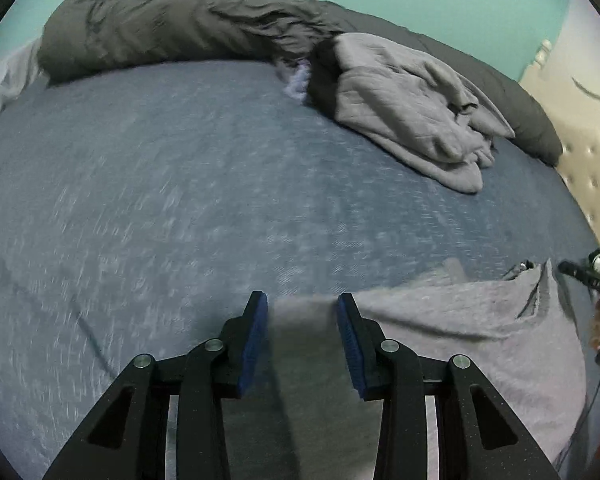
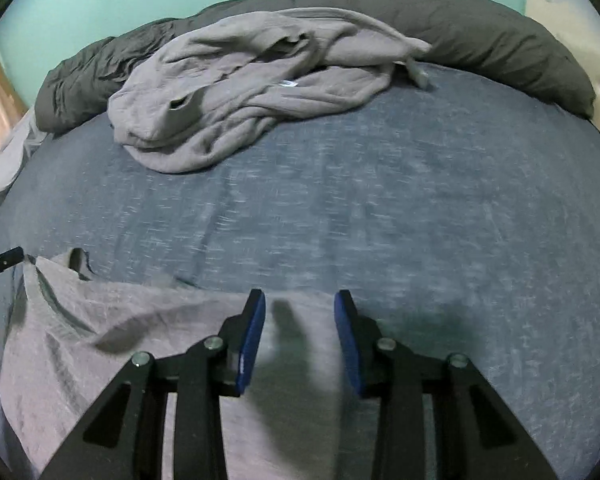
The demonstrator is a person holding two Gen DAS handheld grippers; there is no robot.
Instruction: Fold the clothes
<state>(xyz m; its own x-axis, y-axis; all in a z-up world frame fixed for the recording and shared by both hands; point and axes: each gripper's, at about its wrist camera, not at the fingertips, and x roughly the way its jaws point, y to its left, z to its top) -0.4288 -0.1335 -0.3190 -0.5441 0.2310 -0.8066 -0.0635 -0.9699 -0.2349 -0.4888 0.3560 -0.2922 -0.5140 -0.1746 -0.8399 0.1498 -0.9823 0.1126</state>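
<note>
A light grey shirt (image 2: 100, 340) lies spread along the bed's (image 1: 180, 200) near edge, partly flat. Both the left tongs (image 1: 302, 312) and right tongs (image 2: 300, 312) gape released above it. A crumpled grey garment (image 2: 240, 92) waits unfolded by the far edge.

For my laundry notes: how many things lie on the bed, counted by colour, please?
Light grey garments: 2, the flat shirt near the tools and the crumpled pile.
Dark grey comforter: 1.
Total: 3 on the blue sheet.
</note>
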